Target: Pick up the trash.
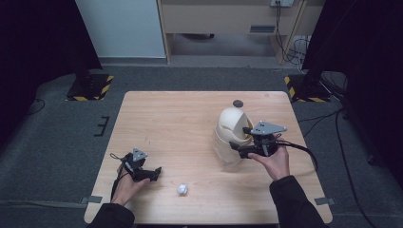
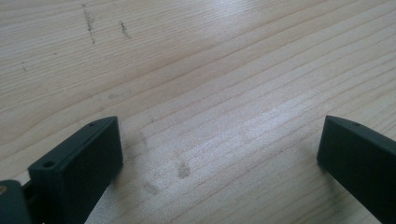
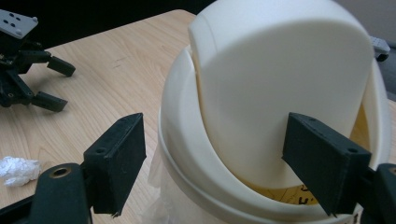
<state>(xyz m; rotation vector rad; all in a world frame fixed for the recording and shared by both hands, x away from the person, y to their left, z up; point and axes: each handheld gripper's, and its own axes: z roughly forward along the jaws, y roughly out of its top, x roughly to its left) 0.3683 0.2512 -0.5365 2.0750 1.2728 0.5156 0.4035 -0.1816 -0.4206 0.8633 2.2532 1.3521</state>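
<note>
**A:** Over on the right side of the table [image 1: 157, 118], the right gripper [image 1: 242, 141] is up against the cream swing-lid bin [image 1: 228, 137]. What do you see from its own camera?

**B:** The right gripper [image 3: 212, 158] has its jaws spread wide, one to each side of the bin's domed lid [image 3: 275, 79]. The flap is tipped, and there is a gap along its lower edge with something yellow inside. One jaw sits in front of the lid's lower corner; whether it touches the plastic I cannot tell. The other jaw hangs clear of the rim.

**A:** So nothing is pinched?

**B:** Nothing pinched. The pads are apart and the lid sits between them, not squeezed.

**A:** And the left hand?

**B:** The left gripper [image 1: 151, 174] rests low near the front left of the table, well apart from the bin. From its own camera the left gripper [image 2: 219, 149] shows both jaws spread, with bare wood grain between them.

**A:** There's a little white crumpled paper ball [image 1: 182, 189] near the front edge.

**B:** Yes, just beside the left gripper, on its right, lying loose on the wood. The right gripper's camera catches it too, paper ball [image 3: 17, 170] at the lower left, with the left gripper farther back.

**A:** A small dark round object [image 1: 237, 103] sits behind the bin near the far edge.

**B:** Too small to identify.
</note>
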